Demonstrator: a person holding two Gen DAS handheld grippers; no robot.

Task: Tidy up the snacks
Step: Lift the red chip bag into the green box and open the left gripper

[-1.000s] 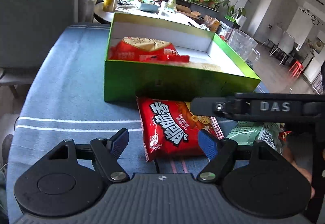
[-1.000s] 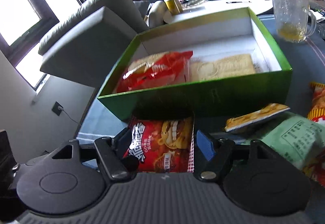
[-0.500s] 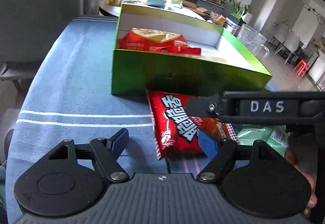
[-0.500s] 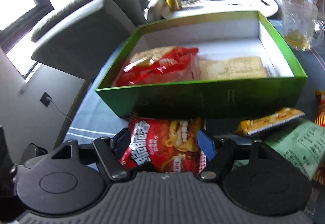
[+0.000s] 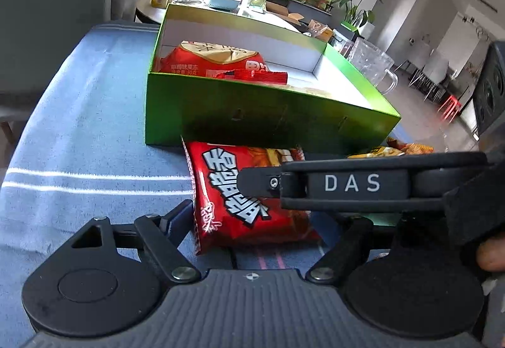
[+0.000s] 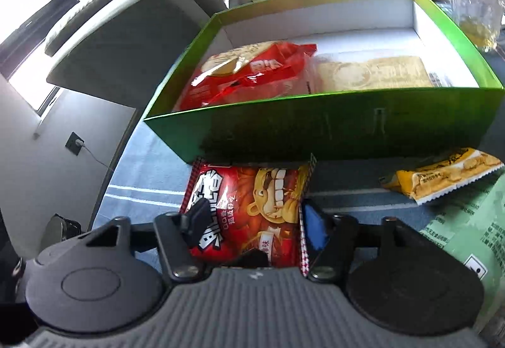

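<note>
A red snack bag (image 6: pixel 252 206) lies on the blue tablecloth against the front wall of the green box (image 6: pixel 331 133). My right gripper (image 6: pixel 252 221) straddles the bag and its jaws are closing, with the black fingertip on the bag's left side and the blue pad against its right edge. In the left wrist view, the right gripper's finger (image 5: pixel 347 184) crosses over the red snack bag (image 5: pixel 233 190). My left gripper (image 5: pixel 266 218) hovers just behind the bag, its jaws opening and gripping nothing. Inside the green box (image 5: pixel 252 114) lie a red jelly bag (image 6: pixel 252 73) and a flat pale packet (image 6: pixel 372 73).
A yellow biscuit packet (image 6: pixel 442 177) and a pale green packet (image 6: pixel 473 237) lie right of the red bag. A glass mug (image 5: pixel 372 64) stands beside the box's right wall. A grey armchair (image 6: pixel 126 32) is at the table's left edge. A cluttered round table (image 5: pixel 189 1) stands behind.
My right gripper has come down and forward over the red bag, and its jaws have narrowed onto the bag's sides. My left gripper's jaws have widened slightly and it has stayed in place.
</note>
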